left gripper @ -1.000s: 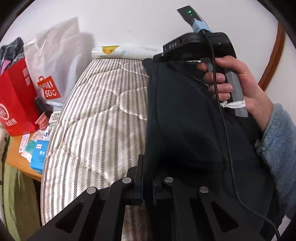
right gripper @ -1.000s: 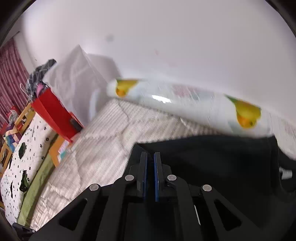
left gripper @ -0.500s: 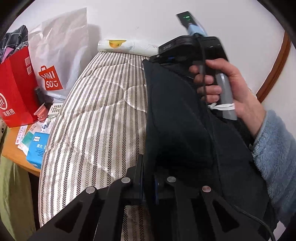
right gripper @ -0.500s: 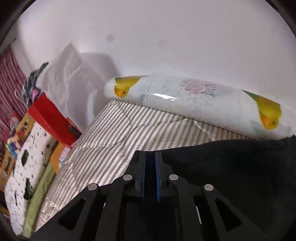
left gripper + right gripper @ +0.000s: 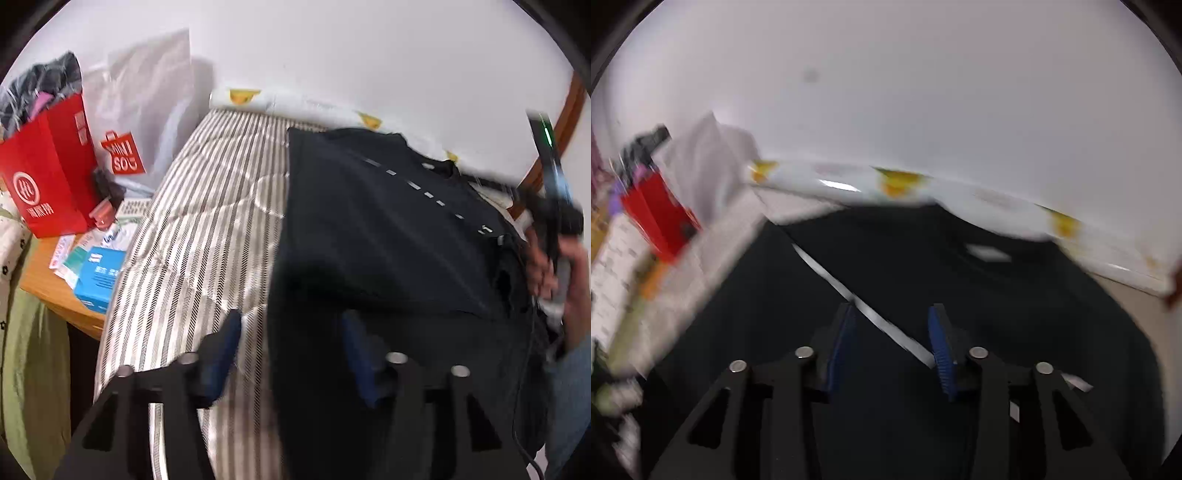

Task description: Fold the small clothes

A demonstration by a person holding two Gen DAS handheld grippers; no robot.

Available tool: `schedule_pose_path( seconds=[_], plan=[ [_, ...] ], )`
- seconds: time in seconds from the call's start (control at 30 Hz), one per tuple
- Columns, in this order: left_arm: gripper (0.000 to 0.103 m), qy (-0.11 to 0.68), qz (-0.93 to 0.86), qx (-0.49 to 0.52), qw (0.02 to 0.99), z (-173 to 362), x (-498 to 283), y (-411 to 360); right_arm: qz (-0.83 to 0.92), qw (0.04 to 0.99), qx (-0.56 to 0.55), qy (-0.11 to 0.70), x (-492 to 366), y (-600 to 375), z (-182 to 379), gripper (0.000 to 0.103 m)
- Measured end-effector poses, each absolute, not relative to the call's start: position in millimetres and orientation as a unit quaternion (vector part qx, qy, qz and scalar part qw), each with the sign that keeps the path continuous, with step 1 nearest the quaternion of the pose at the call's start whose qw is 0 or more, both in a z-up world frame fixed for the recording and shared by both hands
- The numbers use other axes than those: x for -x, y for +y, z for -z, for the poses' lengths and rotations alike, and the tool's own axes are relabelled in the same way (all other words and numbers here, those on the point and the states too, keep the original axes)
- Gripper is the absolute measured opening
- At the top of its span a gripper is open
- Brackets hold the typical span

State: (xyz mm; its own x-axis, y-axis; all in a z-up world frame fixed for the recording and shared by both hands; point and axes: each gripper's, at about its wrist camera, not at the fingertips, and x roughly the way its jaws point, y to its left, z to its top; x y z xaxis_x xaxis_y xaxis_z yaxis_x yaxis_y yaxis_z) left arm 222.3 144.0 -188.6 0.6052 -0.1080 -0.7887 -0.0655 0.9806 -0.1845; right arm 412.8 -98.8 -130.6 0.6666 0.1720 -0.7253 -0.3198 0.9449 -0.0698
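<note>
- Red paper makes up the shopping bag (image 5: pixel 48 173) standing on the wooden desk (image 5: pixel 40 277) beside the bed; dark and checked clothes (image 5: pixel 40 85) bulge out of its top.
- A translucent white plastic bag (image 5: pixel 147 110) with a red logo leans against the wall just behind it; what it holds cannot be made out.
- A blue box (image 5: pixel 99 275) and some flat packets lie on the desk near the red bag, close to the mattress edge.
- A dark navy garment (image 5: pixel 388 240) with a dashed white line across it lies spread on the striped mattress (image 5: pixel 207 229), covering its right part up to a long roll printed with yellow fruit (image 5: pixel 258 99) at the wall.
- The left hand-held gripper (image 5: pixel 291 332) has just been opening: its blue pads stand apart, the garment's left edge lying between them with neither pad pressing on it.
- The right hand-held gripper (image 5: pixel 892 332) has also just been opening; its pads are spread above the dark cloth, a white stripe running across the gap, nothing pinched.
- In the left wrist view a hand (image 5: pixel 557 269) at the garment's far right edge grips the right tool's handle; that view is blurred there.
</note>
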Motion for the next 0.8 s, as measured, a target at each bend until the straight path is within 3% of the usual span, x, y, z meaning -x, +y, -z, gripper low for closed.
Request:
schedule_pose_path(
  seconds=[0.07,0.23,0.37,0.43,0.67,0.7,0.8],
  plan=[
    [0.059,0.438,0.009,0.096,0.894,180.4,-212.7,136.7,-0.11,0.908,0.101,0.391,-386.1,-131.1,136.2,0.053],
    [0.061,0.43,0.006,0.103,0.897,167.6,-191.6,119.4,-0.11,0.904,0.065,0.408,-326.3,-187.4,153.0,0.054],
    [0.061,0.44,0.01,0.109,0.891,162.8,-184.9,108.3,-0.13,0.904,0.056,0.403,-297.7,-186.5,167.1,0.056],
    [0.061,0.443,0.009,0.105,0.89,159.5,-180.2,101.1,-0.125,0.908,0.083,0.392,-290.0,-176.9,172.4,0.064],
    [0.061,0.449,0.003,0.088,0.889,152.5,-170.8,86.6,-0.105,0.896,0.122,0.413,-306.1,-158.6,201.8,0.069],
    [0.061,0.451,0.001,0.087,0.888,152.4,-170.9,85.0,-0.106,0.897,0.119,0.413,-307.5,-160.0,203.7,0.066],
    [0.061,0.454,0.0,0.087,0.887,151.2,-171.2,82.1,-0.11,0.9,0.104,0.408,-308.7,-171.2,198.4,0.042]
  ],
)
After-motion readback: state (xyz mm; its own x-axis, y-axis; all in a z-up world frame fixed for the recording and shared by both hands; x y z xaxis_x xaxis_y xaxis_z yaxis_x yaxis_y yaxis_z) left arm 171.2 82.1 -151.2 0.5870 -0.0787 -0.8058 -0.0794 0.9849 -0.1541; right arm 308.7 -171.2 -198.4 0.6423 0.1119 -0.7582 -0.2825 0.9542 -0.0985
